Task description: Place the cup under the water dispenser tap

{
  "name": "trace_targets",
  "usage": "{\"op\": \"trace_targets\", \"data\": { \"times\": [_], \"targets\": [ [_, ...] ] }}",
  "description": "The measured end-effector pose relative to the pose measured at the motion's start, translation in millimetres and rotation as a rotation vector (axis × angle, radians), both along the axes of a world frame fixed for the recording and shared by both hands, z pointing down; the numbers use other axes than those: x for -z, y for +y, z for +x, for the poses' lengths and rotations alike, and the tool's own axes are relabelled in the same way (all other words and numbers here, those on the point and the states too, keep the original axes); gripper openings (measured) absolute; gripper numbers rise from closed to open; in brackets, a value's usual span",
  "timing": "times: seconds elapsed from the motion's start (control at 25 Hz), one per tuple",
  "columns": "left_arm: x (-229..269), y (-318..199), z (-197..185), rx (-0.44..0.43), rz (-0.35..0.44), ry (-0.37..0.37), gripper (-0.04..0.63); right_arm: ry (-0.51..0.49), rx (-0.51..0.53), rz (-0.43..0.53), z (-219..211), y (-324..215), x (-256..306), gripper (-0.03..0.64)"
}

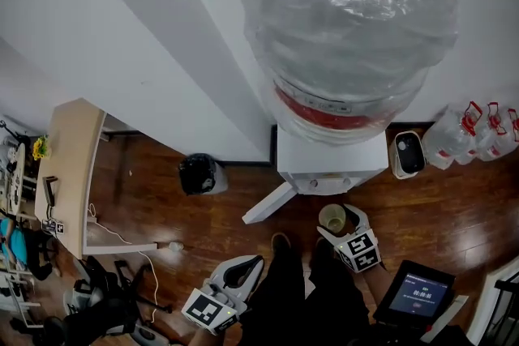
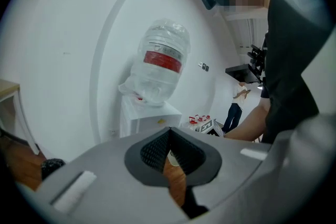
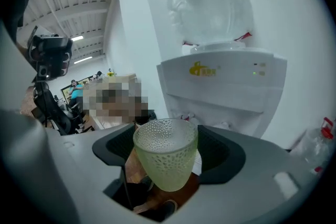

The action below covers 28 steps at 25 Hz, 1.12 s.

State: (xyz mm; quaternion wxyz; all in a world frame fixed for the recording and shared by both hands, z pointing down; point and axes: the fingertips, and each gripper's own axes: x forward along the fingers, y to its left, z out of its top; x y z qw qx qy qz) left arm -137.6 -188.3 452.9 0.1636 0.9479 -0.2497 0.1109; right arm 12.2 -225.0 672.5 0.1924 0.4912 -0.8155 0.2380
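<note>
A pale green, dimpled glass cup (image 3: 165,157) hangs tilted in the air, gripped between the dark pads of my right gripper (image 3: 168,136). From the head view, the cup (image 1: 332,218) and right gripper (image 1: 339,224) sit low, just in front of the white water dispenser (image 1: 331,166). The dispenser's front panel and tap recess (image 3: 220,107) rise close behind the cup. A big clear bottle (image 1: 349,20) tops the dispenser. My left gripper (image 1: 247,267) hangs lower left with its jaws together and nothing in them; the left gripper view (image 2: 168,134) faces the dispenser (image 2: 144,118) from a distance.
A black bin bag (image 1: 200,173) stands left of the dispenser and a white board (image 1: 268,202) leans at its foot. A small white appliance (image 1: 408,154) and water jugs (image 1: 474,130) are at its right. A tablet (image 1: 418,294) lies lower right, a wooden desk (image 1: 69,166) far left.
</note>
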Motion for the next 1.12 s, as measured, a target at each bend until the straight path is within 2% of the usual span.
{"op": "trace_targets", "data": {
  "times": [0.12,0.24,0.4,0.68,0.8,0.96,1.12],
  "targets": [
    [-12.7,-14.4,-11.1,-0.012,-0.011,0.005,0.002,0.038,-0.018,-0.013,-6.3,-19.8,-34.6,0.371],
    [-31.1,-25.0,-21.2,-0.024,-0.009,-0.021,0.002,0.035,-0.067,-0.031,-9.1,-36.9,-76.2,0.371],
    [-46.0,-32.5,-28.3,0.010,-0.017,-0.037,0.002,0.031,-0.134,-0.030,1.1,-51.1,-107.9,0.370],
    [-98.5,-56.3,-49.9,0.036,-0.026,-0.056,0.002,0.055,-0.173,0.004,-7.3,-95.9,-177.5,0.370],
    [-103.0,-64.0,-45.5,0.039,-0.008,-0.051,0.002,0.079,-0.153,0.024,-5.8,-98.8,-187.0,0.370],
    [-106.0,-63.0,-34.3,0.016,0.008,-0.029,0.002,0.083,-0.173,0.125,0.4,-121.7,-186.8,0.368],
    [-120.5,-48.4,-24.0,-0.034,0.009,-0.010,0.002,0.075,-0.192,0.136,2.2,-116.0,-211.3,0.367]
  ]
}}
